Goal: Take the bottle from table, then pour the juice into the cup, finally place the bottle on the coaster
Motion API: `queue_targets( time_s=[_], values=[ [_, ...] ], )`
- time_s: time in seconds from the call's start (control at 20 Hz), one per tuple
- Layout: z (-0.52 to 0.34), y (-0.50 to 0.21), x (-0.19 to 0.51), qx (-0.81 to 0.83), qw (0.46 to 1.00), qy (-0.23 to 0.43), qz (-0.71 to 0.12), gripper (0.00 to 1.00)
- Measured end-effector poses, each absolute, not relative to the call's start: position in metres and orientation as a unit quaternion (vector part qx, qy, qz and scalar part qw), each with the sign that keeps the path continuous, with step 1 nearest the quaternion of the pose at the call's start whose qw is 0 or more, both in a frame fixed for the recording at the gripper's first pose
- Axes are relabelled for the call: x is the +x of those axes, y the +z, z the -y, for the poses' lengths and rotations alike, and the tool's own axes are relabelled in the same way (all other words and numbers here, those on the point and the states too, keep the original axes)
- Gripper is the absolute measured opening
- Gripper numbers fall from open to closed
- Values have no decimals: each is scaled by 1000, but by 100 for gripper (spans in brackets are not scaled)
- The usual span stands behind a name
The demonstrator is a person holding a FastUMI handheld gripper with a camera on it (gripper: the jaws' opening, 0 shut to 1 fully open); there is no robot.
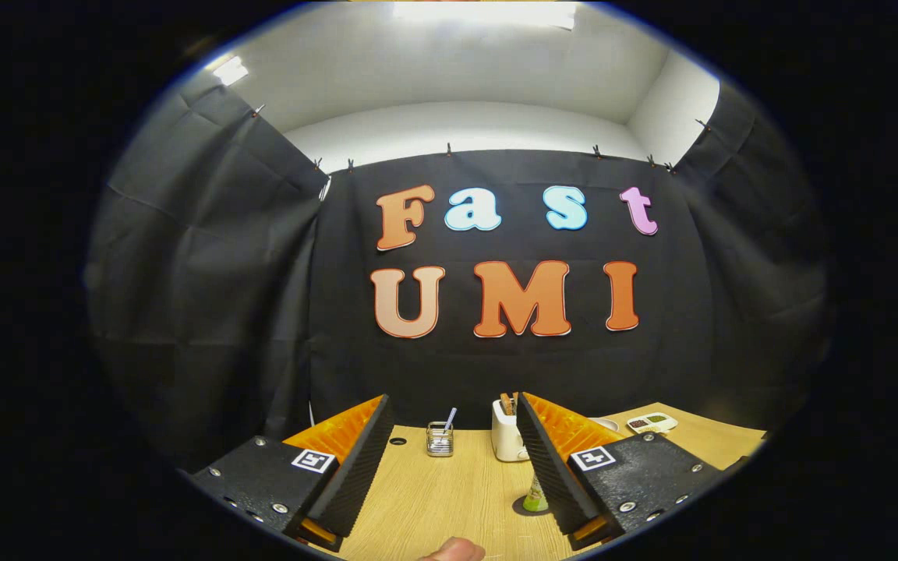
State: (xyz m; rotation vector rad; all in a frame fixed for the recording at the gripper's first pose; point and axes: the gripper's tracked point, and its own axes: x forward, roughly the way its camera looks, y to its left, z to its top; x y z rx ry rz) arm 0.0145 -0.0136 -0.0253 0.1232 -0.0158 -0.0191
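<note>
Two fingers (449, 460) spread wide, empty; I'm holding high over the worktop (449, 499), bottle (535, 496) peeking beside right finger, ungrasped.

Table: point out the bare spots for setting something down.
Bare wood lies between the open gripper fingers, short of the glass jar and toaster. Crowded beside the right finger, around the green bottle.

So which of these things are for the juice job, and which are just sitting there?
For the job:
- green bottle, partly hidden behind the right finger, standing on a dark round patch that may be the coaster
- hand-held gripper, open, nothing between its fingers

Just lying about:
- white toaster
- glass jar with a spoon in it
- small flat gadget farther back on the table
</note>
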Motion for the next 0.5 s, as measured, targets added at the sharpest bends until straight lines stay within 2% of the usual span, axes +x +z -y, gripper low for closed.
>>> queue_targets(
  time_s=[0.5],
  values=[
    [19,-22,15,67,998,-10,12,94]
  ],
)
